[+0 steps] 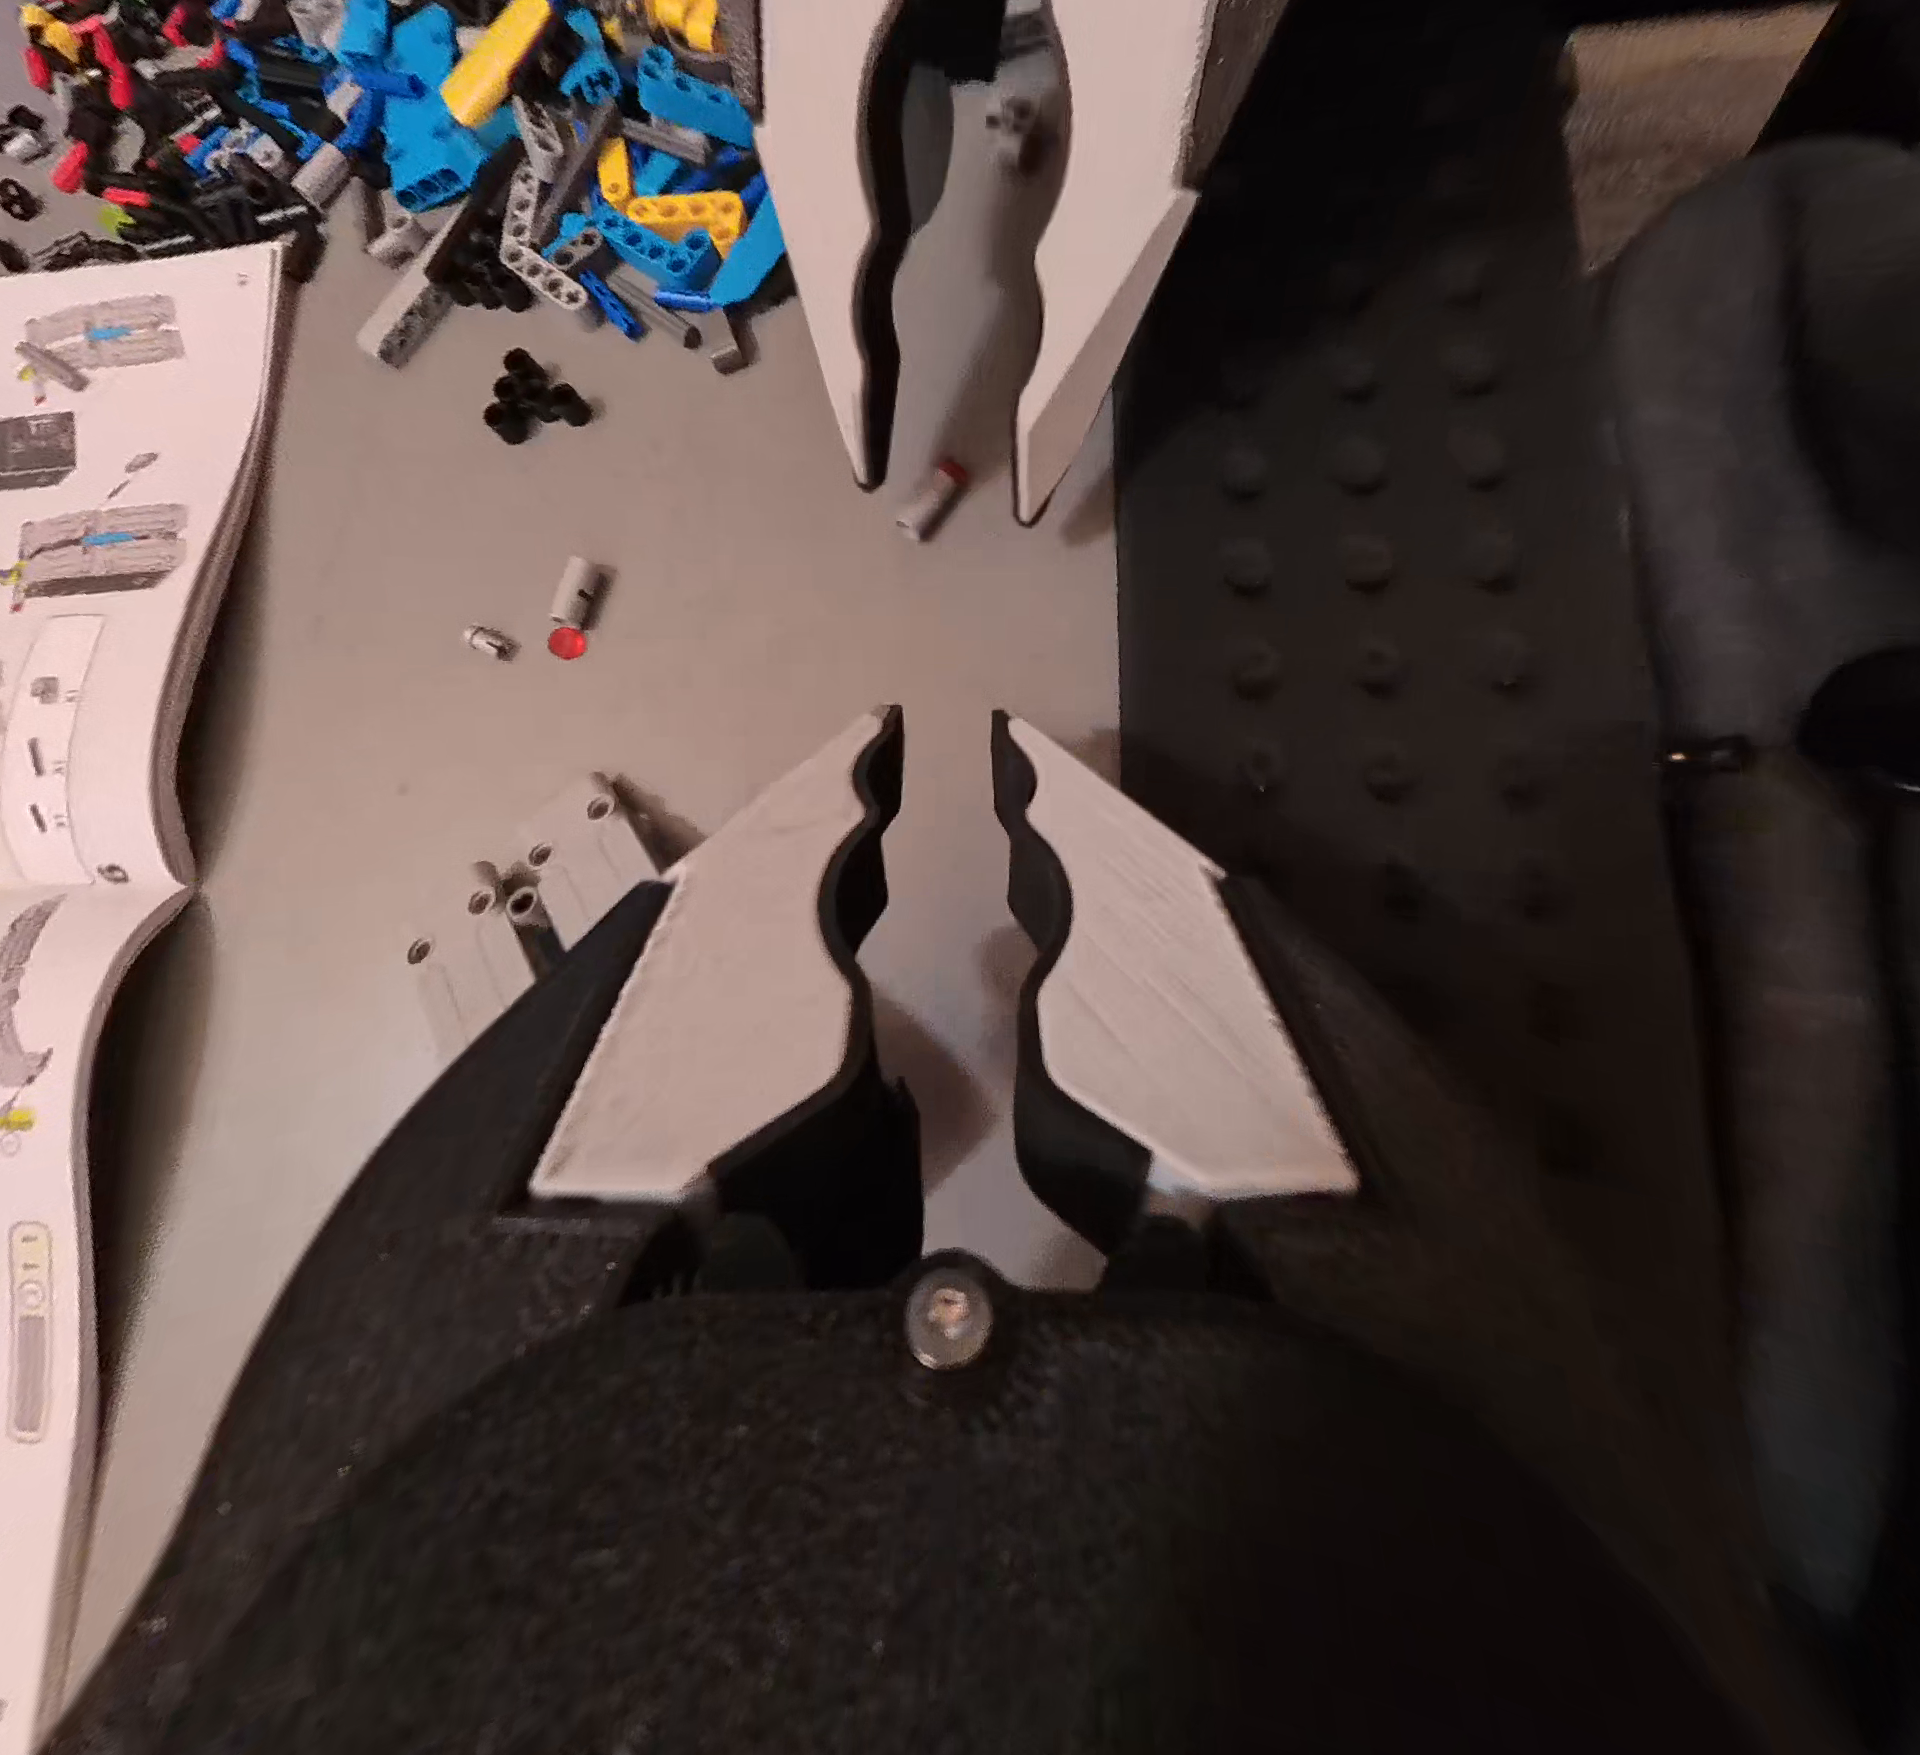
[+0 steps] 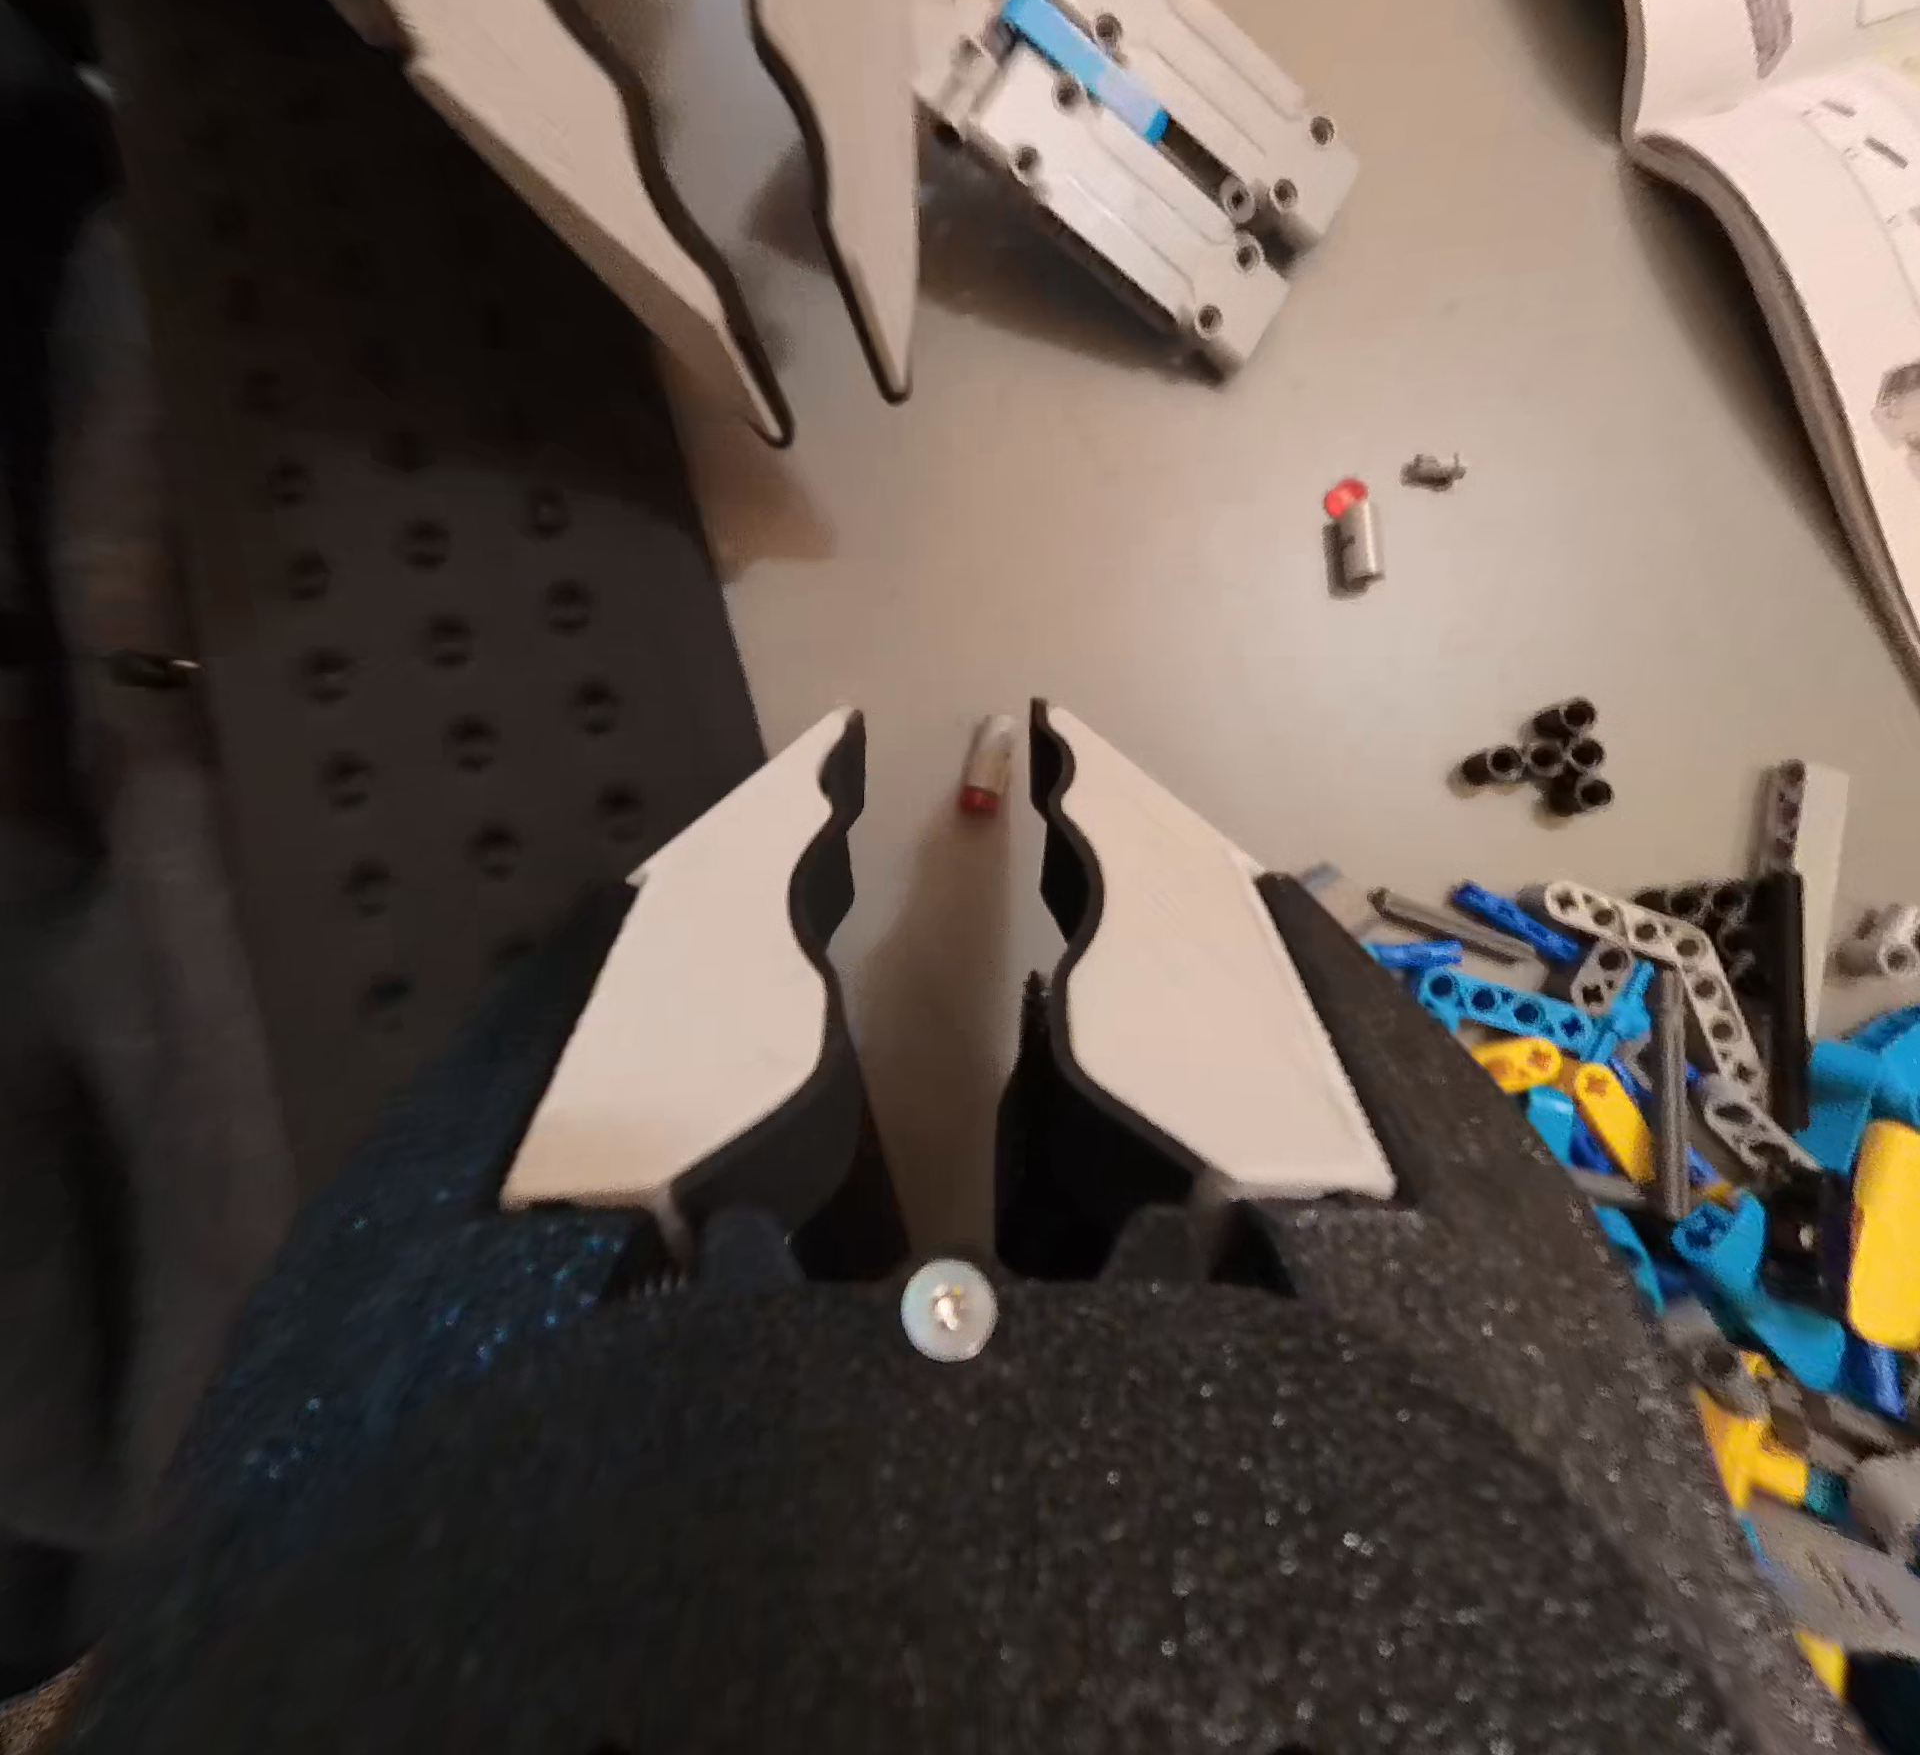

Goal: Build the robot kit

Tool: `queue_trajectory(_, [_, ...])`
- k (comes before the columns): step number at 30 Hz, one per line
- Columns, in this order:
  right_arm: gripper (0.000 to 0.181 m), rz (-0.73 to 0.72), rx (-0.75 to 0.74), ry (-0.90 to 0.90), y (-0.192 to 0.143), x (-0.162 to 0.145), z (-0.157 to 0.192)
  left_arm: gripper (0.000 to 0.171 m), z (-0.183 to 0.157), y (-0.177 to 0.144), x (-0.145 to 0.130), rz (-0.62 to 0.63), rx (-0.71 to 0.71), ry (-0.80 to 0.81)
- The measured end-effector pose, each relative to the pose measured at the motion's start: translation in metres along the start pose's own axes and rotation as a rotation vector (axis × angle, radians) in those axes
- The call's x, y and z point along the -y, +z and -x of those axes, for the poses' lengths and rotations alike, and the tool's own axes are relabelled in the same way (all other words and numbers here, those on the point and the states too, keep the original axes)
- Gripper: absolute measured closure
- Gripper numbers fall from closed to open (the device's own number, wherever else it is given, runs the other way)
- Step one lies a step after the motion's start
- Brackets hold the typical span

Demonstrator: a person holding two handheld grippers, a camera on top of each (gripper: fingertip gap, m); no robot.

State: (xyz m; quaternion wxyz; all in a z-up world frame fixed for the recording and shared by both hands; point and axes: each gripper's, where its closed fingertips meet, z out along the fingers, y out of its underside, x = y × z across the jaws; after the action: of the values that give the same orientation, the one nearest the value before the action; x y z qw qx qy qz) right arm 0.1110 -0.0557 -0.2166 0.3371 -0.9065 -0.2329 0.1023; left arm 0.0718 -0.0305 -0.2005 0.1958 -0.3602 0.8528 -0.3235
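Two grippers parted, empty | right gripper [image 2: 945, 718] straddles small grey pin with red tip [image 2: 985, 763] on grey tabletop [image 2: 1091, 583] | left gripper [image 1: 945, 718] above bare tabletop | grey panel assembly with blue strip [image 2: 1122, 136] nearby, untouched

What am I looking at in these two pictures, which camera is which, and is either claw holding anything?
Each picture comes from a camera on a hand-held two-finger claw. The left view shows the left gripper open and empty above a grey table, facing the right gripper. In the right view the right gripper is open around a small grey pin with a red tip lying on the table, not clamped. Nearby lie a pile of building pieces, an open instruction booklet and a grey assembly.
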Motion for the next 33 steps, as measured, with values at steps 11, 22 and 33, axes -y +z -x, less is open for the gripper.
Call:
queue_trajectory(11, [0.177,0.033,-0.182,-0.114,-0.003,-0.008,-0.019,0.156,0.009,0.010,0.024,-0.119,-0.093,-0.288])
queue_trajectory(22, [0.175,-0.234,-0.324,-0.662,-0.029,0.061,0.025,0.154,-0.004,-0.020,0.053,-0.367,-0.569,-0.671])
queue_trajectory(33, [0.152,-0.418,-0.593,-0.452,-0.055,0.092,-0.007,0.166,0.037,-0.054,0.068,-0.651,-0.600,-0.886])
